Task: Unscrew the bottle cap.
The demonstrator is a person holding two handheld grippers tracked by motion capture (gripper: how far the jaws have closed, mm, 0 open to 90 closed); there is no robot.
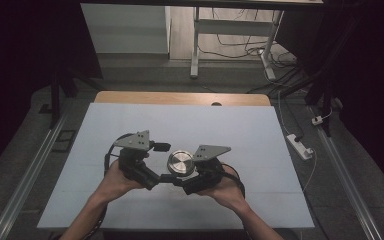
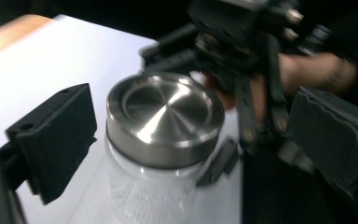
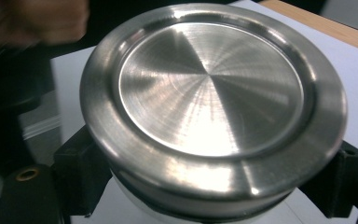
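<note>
White sheeting is covering the table point(image 1: 130, 200), with a bare wooden strip point(image 1: 180, 98) showing at the far edge. Standing near the sheet's middle is 1 glass jar point(image 2: 144, 196) wearing a brushed steel lid point(image 1: 181, 163). The right gripper point(image 3: 214, 186) is clamping the jar just under the lid, with 1 black pad pressing on each side in the right gripper view. The left gripper point(image 2: 191, 140) is standing wide open, its 2 pads point(image 2: 60, 135) flanking the lid and clear of it on both sides; the jar is sitting between them. Both hands are holding their grippers close together around the jar.
</note>
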